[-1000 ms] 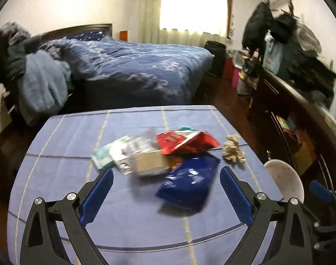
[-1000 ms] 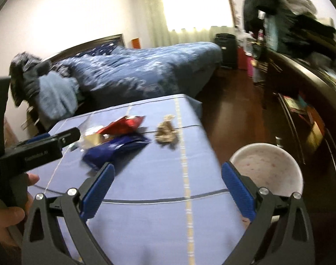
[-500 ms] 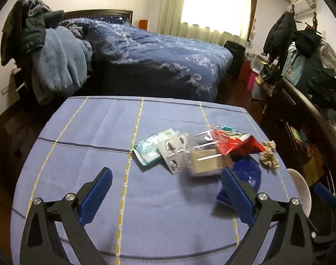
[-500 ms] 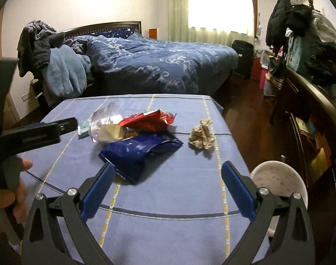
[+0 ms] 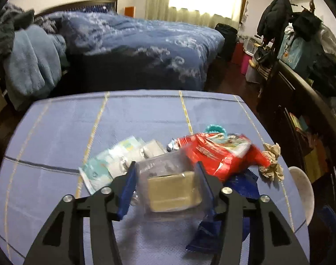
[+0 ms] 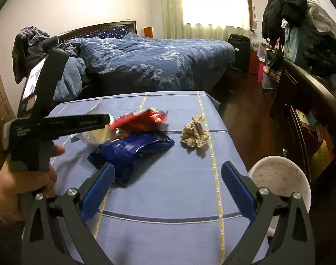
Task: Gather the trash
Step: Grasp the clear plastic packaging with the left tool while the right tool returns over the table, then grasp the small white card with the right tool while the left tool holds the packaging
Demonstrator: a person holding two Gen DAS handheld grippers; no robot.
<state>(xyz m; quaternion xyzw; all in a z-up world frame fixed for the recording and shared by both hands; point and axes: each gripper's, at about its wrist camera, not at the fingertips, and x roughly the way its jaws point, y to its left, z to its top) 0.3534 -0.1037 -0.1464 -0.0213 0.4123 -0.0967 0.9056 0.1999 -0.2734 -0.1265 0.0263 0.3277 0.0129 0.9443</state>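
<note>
The left gripper [image 5: 165,185] has just been closing its fingers on the clear plastic pack with a tan block inside [image 5: 172,190], low in the middle of the blue desk [image 5: 57,132]. It looks light, crinkly and slippery, so hold its stiff middle. The right gripper [image 6: 168,190] has its fingers wide apart, holding nothing.

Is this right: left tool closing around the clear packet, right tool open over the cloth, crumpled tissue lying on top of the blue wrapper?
Not quite. The crumpled tissue lies on the bare cloth, apart from the blue wrapper, as the right wrist view shows. The rest holds: the left tool has been closing around the clear packet, and the right tool is open.
</note>
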